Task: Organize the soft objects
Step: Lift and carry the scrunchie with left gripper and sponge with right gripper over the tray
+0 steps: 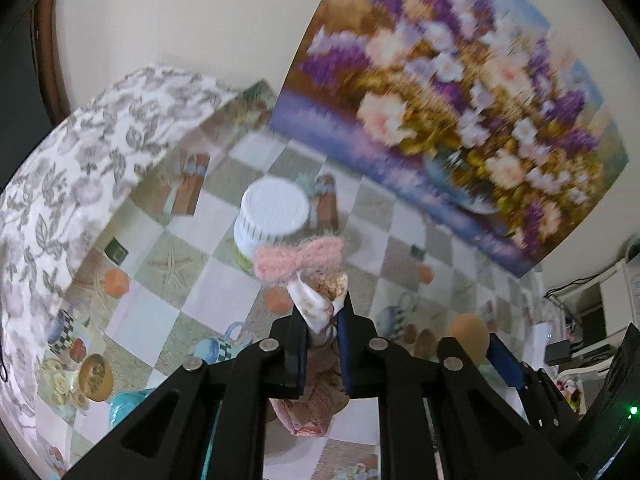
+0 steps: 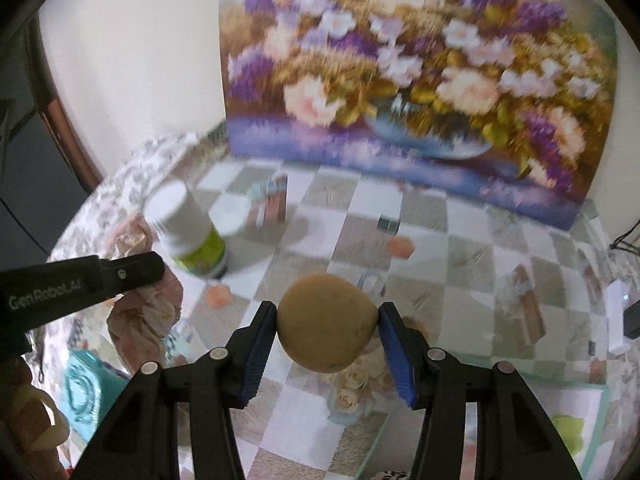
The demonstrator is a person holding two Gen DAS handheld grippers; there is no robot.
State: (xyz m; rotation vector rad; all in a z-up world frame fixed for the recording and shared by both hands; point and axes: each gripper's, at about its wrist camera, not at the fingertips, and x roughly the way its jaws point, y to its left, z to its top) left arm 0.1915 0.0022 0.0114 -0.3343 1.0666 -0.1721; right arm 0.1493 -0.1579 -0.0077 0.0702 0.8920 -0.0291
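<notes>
In the left wrist view my left gripper (image 1: 322, 312) is shut on a soft cloth toy (image 1: 320, 400) of pink and white fabric. A fuzzy pink knitted bow (image 1: 300, 262) sticks up above the fingertips, and the toy's body hangs below the jaws. My right gripper (image 2: 327, 312) is shut on a round tan soft ball (image 2: 326, 328), pinched on both sides by the blue pads (image 2: 394, 344). Both objects hang above the table. The ball (image 1: 468, 332) also shows at the right of the left wrist view. The cloth toy (image 2: 148, 312) shows at the left of the right wrist view.
A white jar (image 1: 272, 216) with a green label stands on the checkered tablecloth (image 2: 360, 240). A large flower painting (image 2: 400, 72) leans on the wall behind. A leaf-patterned cloth (image 1: 80, 152) covers the left side. A teal object (image 2: 86, 392) lies near left. Electronics (image 1: 580, 340) sit far right.
</notes>
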